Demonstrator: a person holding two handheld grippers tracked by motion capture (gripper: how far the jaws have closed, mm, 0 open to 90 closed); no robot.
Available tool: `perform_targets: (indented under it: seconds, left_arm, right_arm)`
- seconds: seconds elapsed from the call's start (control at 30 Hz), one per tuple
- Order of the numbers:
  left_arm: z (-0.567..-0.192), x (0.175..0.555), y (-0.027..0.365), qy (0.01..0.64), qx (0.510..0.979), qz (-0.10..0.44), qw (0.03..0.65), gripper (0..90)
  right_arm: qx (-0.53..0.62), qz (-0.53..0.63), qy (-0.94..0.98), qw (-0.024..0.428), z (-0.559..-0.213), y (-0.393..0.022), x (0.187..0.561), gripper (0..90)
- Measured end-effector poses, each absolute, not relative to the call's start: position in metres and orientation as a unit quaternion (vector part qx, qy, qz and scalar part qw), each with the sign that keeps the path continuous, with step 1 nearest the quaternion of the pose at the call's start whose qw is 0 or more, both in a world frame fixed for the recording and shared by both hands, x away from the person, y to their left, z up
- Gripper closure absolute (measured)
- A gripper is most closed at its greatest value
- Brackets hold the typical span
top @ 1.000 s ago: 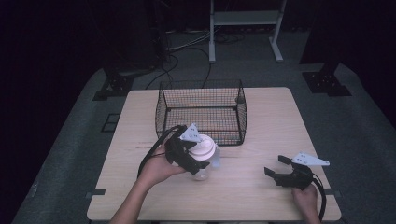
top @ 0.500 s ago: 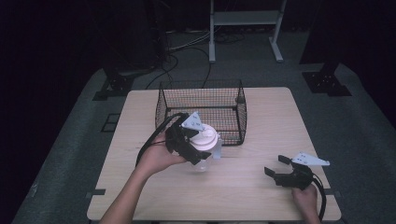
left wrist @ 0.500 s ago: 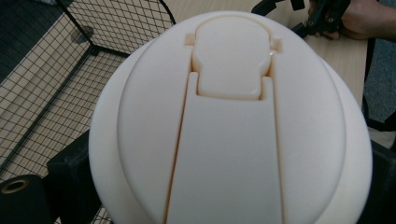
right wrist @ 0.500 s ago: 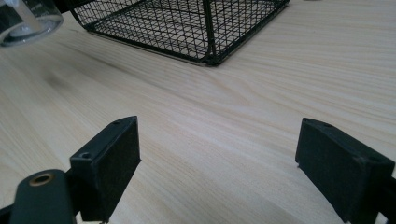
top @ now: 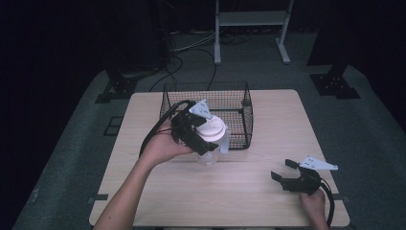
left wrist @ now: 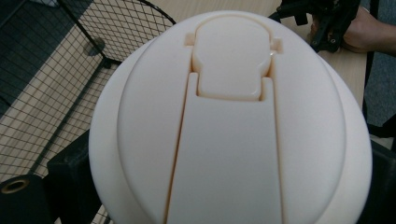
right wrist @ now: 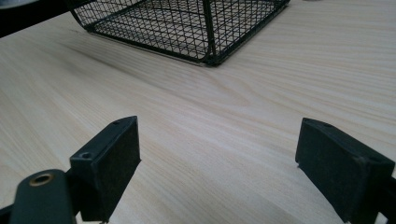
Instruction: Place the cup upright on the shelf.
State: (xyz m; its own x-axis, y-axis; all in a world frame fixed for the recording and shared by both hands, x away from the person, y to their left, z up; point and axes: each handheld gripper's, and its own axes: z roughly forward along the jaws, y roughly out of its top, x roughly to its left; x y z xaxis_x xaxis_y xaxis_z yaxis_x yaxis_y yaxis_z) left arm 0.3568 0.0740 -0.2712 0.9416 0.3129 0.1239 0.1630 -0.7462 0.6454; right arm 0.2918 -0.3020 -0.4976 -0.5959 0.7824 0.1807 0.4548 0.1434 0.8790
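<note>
A clear container with a cream-white flip-top lid (top: 212, 128) hangs above the table at the black wire basket's (top: 242, 125) front wall. My left gripper (top: 208, 138) is shut on it just under the lid, held by a hand. In the left gripper view the lid (left wrist: 233, 116) looms close between the jaws of the left gripper (left wrist: 229, 191), with the basket mesh (left wrist: 70, 70) behind. My right gripper (top: 282, 170) rests open near the table's front right corner. The right gripper view has its open gripper (right wrist: 219, 158) over bare wood, the basket (right wrist: 187, 23) farther off.
The light wooden table (top: 249, 201) holds the basket at its back middle. Cables trail from both grippers. A metal stand (top: 251, 19) and dark equipment stand on the floor behind. The right hand and gripper (left wrist: 322, 18) appear beyond the lid.
My left gripper has lifted the container off the table and carried it up and back toward the basket's front wall. The right gripper has stayed put.
</note>
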Motion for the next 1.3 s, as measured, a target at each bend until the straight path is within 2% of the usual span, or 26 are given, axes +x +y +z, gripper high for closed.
perform_targets:
  seconds: [0.23,0.57,1.3]
  left_arm:
    - [-0.249,0.366,0.063,0.121,0.929,0.118,0.329,5.2]
    - [-0.237,0.384,0.053,0.132,0.932,0.111,0.319,5.2]
    - [-0.227,0.428,0.050,0.172,0.927,0.100,0.319,5.2]
  right_arm:
    - [0.419,0.504,0.738,0.162,-0.497,-0.302,0.292,12.9]
    - [0.419,0.504,0.738,0.161,-0.497,-0.302,0.292,12.9]
    - [0.419,0.507,0.736,0.162,-0.497,-0.303,0.291,12.9]
